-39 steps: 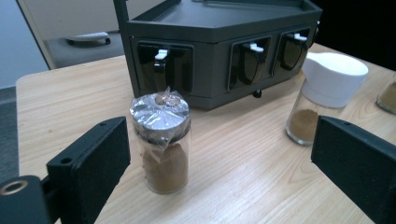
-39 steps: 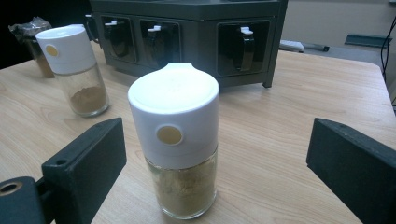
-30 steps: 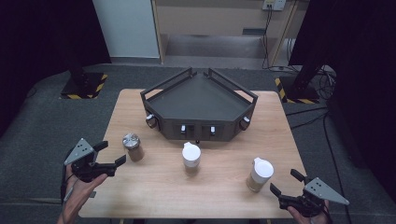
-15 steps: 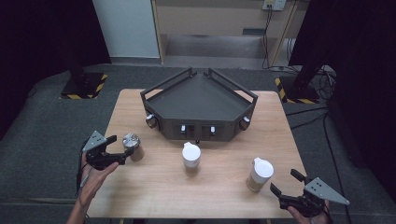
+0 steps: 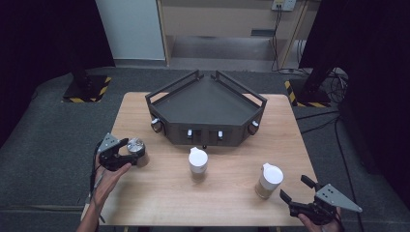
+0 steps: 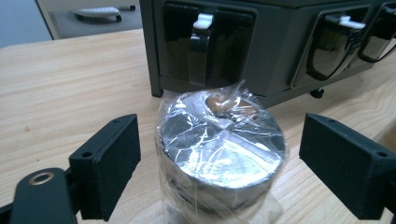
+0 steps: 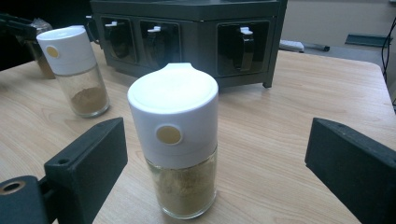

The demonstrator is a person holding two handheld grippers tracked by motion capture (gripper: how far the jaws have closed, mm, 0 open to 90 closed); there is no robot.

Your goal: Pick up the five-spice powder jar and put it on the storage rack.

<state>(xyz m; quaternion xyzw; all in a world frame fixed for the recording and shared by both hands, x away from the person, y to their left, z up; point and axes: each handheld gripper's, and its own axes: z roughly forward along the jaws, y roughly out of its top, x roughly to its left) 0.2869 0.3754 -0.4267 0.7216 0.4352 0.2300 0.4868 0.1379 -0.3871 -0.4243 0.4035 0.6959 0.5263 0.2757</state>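
A jar with a silver cap, wrapped in clear film [image 5: 137, 149], stands on the table's left side, and my left gripper [image 5: 129, 154] is open around it. In the left gripper view the wrapped jar [image 6: 219, 149] sits between the two black jaws with a gap on each side. A white-capped spice jar [image 5: 269, 180] stands at the right. My right gripper [image 5: 294, 188] is open just behind it, and that jar [image 7: 180, 140] stands ahead of the jaws, centred on the gap between them. Another white-capped jar [image 5: 197, 162] stands mid-table.
A dark grey angled rack [image 5: 205, 108] with front slots and white clips fills the far half of the wooden table [image 5: 159, 193]. In the right gripper view the rack [image 7: 187, 32] rises behind the jars, and the middle jar [image 7: 77, 65] stands at the left.
My left gripper has moved right and forward from the table's left edge until its jaws straddle the silver-capped jar. The right gripper has stayed still.
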